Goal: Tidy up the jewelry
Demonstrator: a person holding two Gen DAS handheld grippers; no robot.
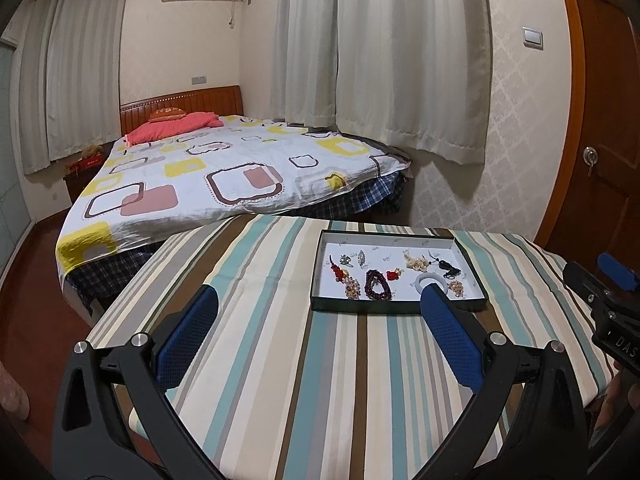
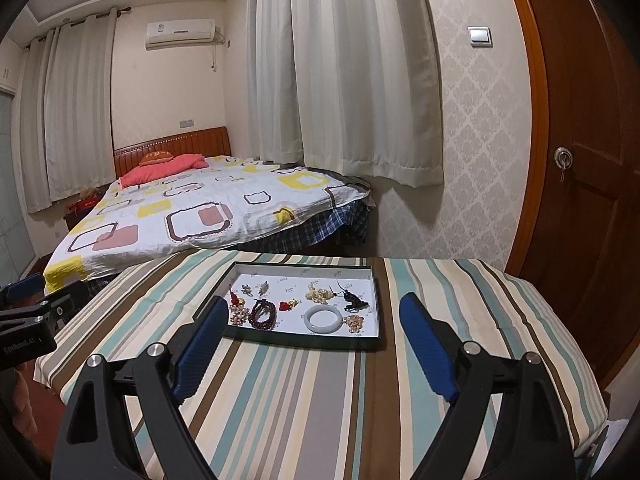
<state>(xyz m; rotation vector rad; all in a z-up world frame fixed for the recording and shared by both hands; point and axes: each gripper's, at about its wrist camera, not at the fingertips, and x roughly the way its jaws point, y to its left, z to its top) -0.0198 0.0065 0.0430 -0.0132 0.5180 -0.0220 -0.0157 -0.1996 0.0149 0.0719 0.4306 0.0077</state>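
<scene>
Two tools were in your hands, both held above the near part of the counter and both gaping wide with nothing between their blue pads. Your left tool sat toward the counter's left side; its right pad overlapped the near edge of the tray in the left wrist view, though I cannot tell whether it touched it. Your right tool faced the tray squarely, its fingers reaching toward either side of the tray's near edge.

The tray, a shallow dark-walled box with a white floor, lay on the striped cloth toward the far edge of the counter, closer to the far right corner. All the jewelry was inside it. Along its near side you had a dark red bead bracelet, a pale jade bangle and a small golden cluster by the near right corner. A cream bead cluster and a black pendant on a cord lay further back on the right, a red charm in the middle, and small silvery pieces at the back left.

Beyond the counter's far edge stood a bed with a patterned cover.
</scene>
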